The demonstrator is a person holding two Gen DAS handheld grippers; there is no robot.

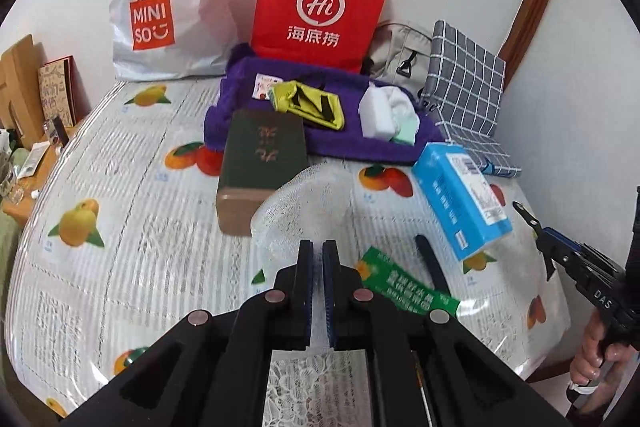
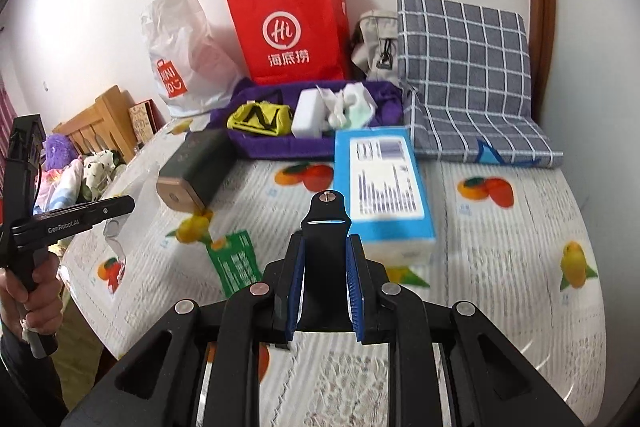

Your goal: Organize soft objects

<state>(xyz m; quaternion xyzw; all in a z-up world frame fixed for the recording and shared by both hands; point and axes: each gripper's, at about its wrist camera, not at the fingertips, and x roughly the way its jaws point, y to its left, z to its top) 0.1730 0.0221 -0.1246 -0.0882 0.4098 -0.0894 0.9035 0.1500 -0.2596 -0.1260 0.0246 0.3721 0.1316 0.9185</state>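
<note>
My left gripper [image 1: 318, 247] is shut on the edge of a clear, net-patterned plastic bag [image 1: 304, 203], which hangs lifted over the table. It also shows at the left of the right wrist view, left gripper [image 2: 126, 205] with the clear bag [image 2: 128, 187]. My right gripper [image 2: 326, 241] is shut on a black strap [image 2: 326, 221] with a pin at its tip. On a purple towel [image 1: 348, 143] at the back lie a yellow-green pouch [image 1: 308, 103] and white and mint cloths [image 1: 388, 115]. The right gripper [image 1: 540, 233] sits at the right edge of the left wrist view.
A fruit-print table cover [image 1: 120, 187] carries a dark green box [image 1: 260, 163], a blue tissue box [image 1: 460, 195], a green packet [image 1: 404, 279] and a black strip [image 1: 430, 259]. Behind stand a red paper bag [image 1: 324, 3], a white plastic bag [image 1: 168, 7] and a grey checked cushion [image 1: 468, 79].
</note>
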